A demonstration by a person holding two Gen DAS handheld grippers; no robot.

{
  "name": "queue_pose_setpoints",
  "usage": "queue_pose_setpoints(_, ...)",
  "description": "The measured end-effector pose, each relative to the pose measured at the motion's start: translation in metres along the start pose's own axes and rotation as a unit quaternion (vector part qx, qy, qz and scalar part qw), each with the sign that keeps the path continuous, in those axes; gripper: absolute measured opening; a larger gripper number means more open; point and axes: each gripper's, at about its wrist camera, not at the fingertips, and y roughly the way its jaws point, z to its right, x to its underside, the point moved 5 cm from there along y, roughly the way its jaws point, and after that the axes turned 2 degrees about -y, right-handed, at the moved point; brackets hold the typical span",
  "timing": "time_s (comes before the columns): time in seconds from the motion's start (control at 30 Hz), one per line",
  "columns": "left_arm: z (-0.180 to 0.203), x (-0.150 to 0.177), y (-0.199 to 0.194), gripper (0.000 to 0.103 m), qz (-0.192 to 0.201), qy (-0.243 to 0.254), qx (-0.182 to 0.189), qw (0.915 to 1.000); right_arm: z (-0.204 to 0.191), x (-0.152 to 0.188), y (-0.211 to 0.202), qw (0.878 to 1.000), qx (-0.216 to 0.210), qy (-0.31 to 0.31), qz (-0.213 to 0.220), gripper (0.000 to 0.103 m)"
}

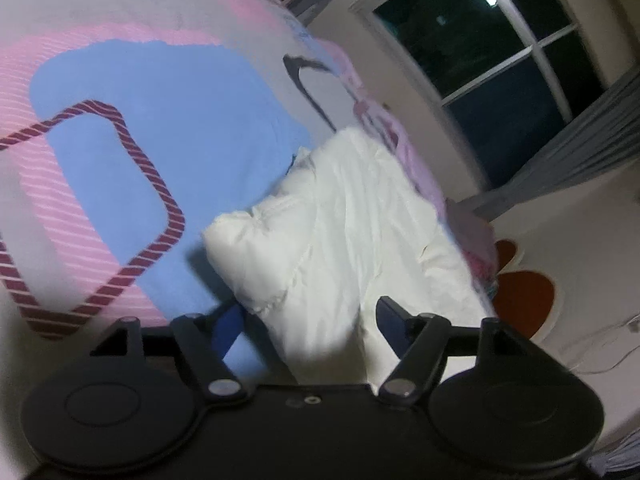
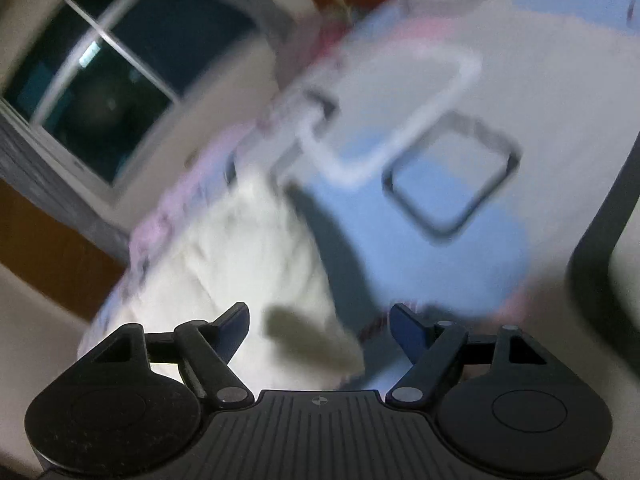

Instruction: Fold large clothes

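White garment [image 1: 340, 232] lies bunched on the patterned bedspread [image 1: 132, 132] near its edge, soft, limp, light by the look, so with your 2 grippers, left [image 1: 308, 320] and right [image 2: 320, 328], both spread and empty, pinch corners or hems.

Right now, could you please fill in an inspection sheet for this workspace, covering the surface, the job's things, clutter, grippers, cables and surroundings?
Surface: bed cover printed in blue, pink and grey with striped loops; lies flat.
Job's things: white garment bunched and creased near the bed's edge; fold state cannot be told.
Clutter: pink fabric along the bed's edge beside the garment.
Grippers: left gripper open, garment in front of it, not pinched; right gripper open, nothing pinched, picture blurred.
Cables: thin white cable on the floor.
Surroundings: dark window, grey curtain, red and white mat on the floor.
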Motion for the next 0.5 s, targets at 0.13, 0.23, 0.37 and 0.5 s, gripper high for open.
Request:
queue_pose_setpoints(0.13, -0.010, -0.001, -0.001, 0.068, -0.002, -0.007, 0.025, 0.9997, -0.067, 0.002, 0.011, 0.995, -0.053, -0.089, -0.017, 0.014)
queue_pose_setpoints(0.23, -0.015, -0.004, 0.007, 0.064, 0.001, -0.024, 0.027, 0.9994, -0.122, 0.025, 0.032, 0.985, -0.077, -0.148, -0.042, 0.014)
queue_pose_setpoints(0.37, -0.021, -0.010, 0.016, 0.058, 0.009, -0.060, 0.040, 0.9974, -0.177, 0.054, 0.064, 0.975, -0.100, -0.182, -0.072, 0.014)
queue_pose_setpoints(0.5, -0.020, -0.014, 0.025, 0.034, -0.002, -0.060, 0.050, 0.9969, -0.204, 0.080, 0.094, 0.968, -0.097, -0.210, -0.101, 0.014)
